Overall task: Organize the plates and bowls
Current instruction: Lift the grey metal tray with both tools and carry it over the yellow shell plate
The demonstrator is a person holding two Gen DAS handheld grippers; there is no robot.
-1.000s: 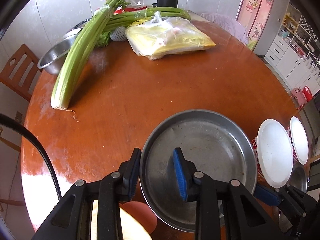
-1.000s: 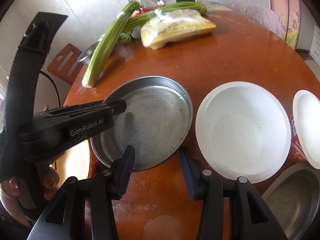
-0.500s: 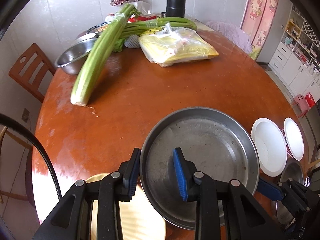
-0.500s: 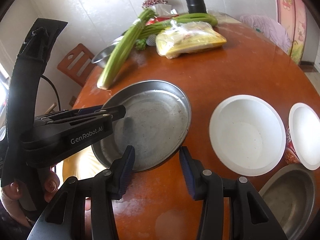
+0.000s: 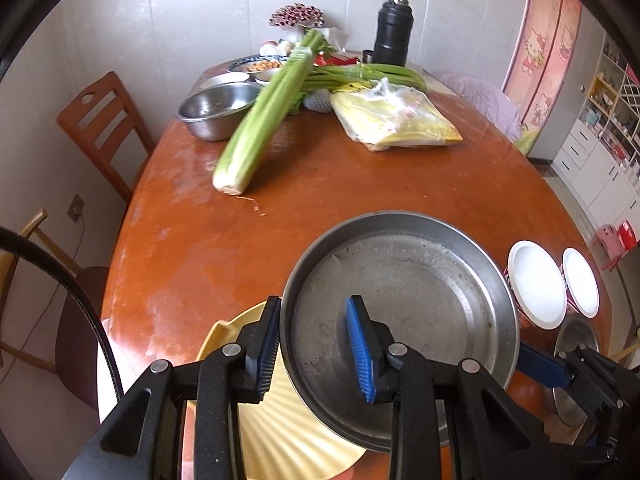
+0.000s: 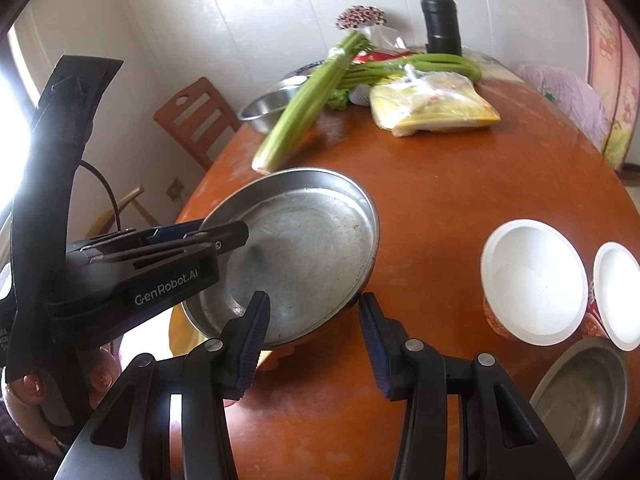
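My left gripper [image 5: 316, 350] is shut on the rim of a large steel pan [image 5: 404, 304] and holds it above the table, over a yellow plate [image 5: 288, 432]. The pan [image 6: 304, 248] and left gripper [image 6: 224, 236] also show in the right wrist view. My right gripper [image 6: 316, 344] is open and empty, just in front of the pan's near edge. Two white bowls [image 6: 532, 280] [image 6: 618, 296] stand to the right, with a steel dish [image 6: 584, 400] in front of them.
At the far end of the round wooden table [image 5: 280, 208] lie celery bunches [image 5: 264, 116], a yellow plastic bag [image 5: 396, 120], a steel bowl [image 5: 218, 108] and a black flask [image 5: 392, 32]. A wooden chair [image 5: 104, 128] stands at the left.
The left gripper has lifted the steel pan up and back toward me; the yellow plate under it has come into view. The right gripper has risen and stayed open.
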